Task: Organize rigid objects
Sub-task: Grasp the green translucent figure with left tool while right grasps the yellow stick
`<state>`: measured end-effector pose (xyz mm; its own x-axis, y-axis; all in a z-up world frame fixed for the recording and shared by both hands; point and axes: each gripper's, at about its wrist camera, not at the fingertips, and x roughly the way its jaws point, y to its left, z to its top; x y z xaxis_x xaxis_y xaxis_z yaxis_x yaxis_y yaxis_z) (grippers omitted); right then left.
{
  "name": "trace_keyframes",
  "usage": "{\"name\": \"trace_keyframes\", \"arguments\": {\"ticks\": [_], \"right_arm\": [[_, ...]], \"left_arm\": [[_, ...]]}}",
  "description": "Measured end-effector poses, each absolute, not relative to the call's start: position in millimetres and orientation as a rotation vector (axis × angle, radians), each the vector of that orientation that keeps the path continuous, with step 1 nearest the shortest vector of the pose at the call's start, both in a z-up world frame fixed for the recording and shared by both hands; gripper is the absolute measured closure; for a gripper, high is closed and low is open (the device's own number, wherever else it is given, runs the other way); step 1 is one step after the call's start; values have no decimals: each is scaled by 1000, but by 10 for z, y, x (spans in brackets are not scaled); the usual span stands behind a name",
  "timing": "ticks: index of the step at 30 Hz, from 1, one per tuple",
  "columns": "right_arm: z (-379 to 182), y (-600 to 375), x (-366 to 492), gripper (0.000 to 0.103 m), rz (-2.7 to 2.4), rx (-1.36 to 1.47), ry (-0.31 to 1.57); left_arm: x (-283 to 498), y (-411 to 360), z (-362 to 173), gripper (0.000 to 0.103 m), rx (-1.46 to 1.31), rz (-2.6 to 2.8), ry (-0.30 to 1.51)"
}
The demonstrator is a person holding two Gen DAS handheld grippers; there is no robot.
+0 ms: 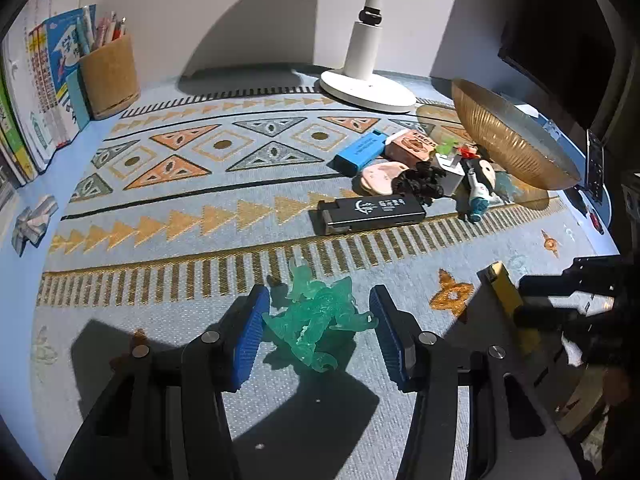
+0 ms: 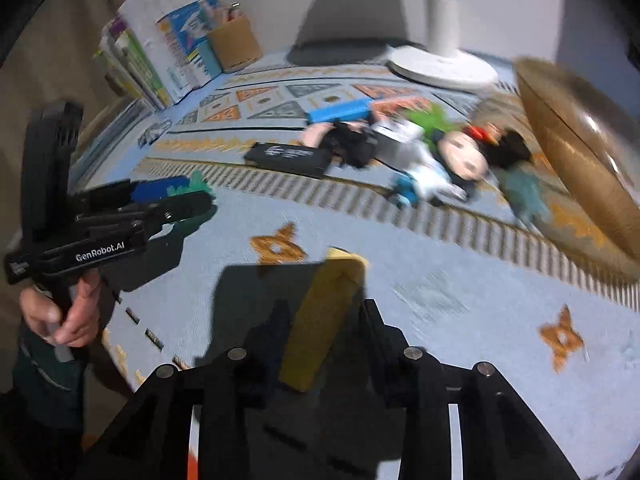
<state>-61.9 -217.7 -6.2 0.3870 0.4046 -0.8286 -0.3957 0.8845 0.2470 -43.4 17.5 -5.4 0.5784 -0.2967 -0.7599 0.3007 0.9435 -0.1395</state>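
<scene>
Your left gripper [image 1: 316, 330] sits low over the patterned cloth [image 1: 160, 208], its blue pads [image 1: 250, 338] narrowed around the green translucent figure [image 1: 318, 320]. The left pad touches the figure's edge, and a tip of the figure reaches the right pad; I cannot tell if it is truly pinched. The figure lies on the near part of the cloth, just this side of the gold striped band.

Your right gripper [image 2: 324, 320] has its fingers drawn in on the yellow block [image 2: 324, 316], which stands tilted between them, its pale end pointing away from you. That view is blurred, but the block sits tight in the jaws.

Farther off lies the pile: a black case [image 1: 370, 210], a blue box [image 1: 360, 150], a pink box [image 1: 414, 144], a black clump [image 1: 422, 182] and a doll [image 2: 460, 160]. The gold bowl [image 1: 508, 136] leans tilted at the far right, beside the white lamp base [image 1: 368, 88]. Books [image 1: 36, 92] and a pen cup [image 1: 110, 76] stand far left.
</scene>
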Motion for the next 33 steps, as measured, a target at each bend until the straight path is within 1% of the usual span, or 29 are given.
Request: {"name": "trace_keyframes", "arguments": {"ticks": [1, 2, 3, 4, 5, 7, 10, 11, 12, 13, 14, 15, 16, 18, 21, 25, 28, 33], "right_arm": [[-67, -2275, -628, 64, 483, 36, 1055], [-75, -2338, -611, 55, 450, 59, 1058], [-98, -2403, -618, 38, 425, 87, 1070], [-117, -2445, -627, 33, 412, 118, 1074], [-119, -2463, -658, 31, 409, 150, 1071], [-119, -2407, -707, 29, 408, 188, 1069], [-95, -2179, -717, 28, 352, 141, 1061], [-97, -2082, -730, 29, 326, 99, 1054], [-103, -1961, -748, 38, 285, 31, 1041], [-111, -1869, -759, 42, 257, -29, 1030], [-115, -1774, -774, 51, 236, -80, 1015], [-108, -1706, -797, 61, 245, -97, 1000], [-106, -1672, -806, 66, 257, -97, 999], [-94, -1619, -827, 80, 285, -91, 992], [-80, -1602, -870, 80, 410, 5, 993], [-21, -1636, -896, 80, 428, 42, 962], [162, -1872, -921, 80, 416, 97, 910], [661, -2558, -965, 80, 307, 185, 778]], "left_arm": [[-439, 168, -62, 54, 5, -349, 890], [-437, 161, -72, 54, 10, -346, 895], [-435, 162, -78, 54, 12, -345, 898], [-435, 160, -81, 54, 11, -345, 901], [-433, 165, -84, 54, 9, -344, 903], [-430, 174, -86, 54, 5, -341, 905], [-432, 159, -86, 54, 9, -329, 906], [-436, 157, -86, 54, 10, -325, 906], [-437, 157, -87, 54, 9, -323, 907], [-443, 155, -87, 54, 8, -320, 908], [-448, 153, -86, 54, 8, -316, 907], [-456, 148, -82, 54, 8, -313, 907], [-466, 141, -78, 54, 7, -311, 907], [-485, 118, -50, 54, 5, -303, 902], [-531, 66, 56, 54, 9, -301, 874], [-587, -27, 257, 54, 33, -291, 829], [-633, -111, 446, 54, 28, -297, 789], [-658, -406, 877, 54, 45, -342, 700]]}}
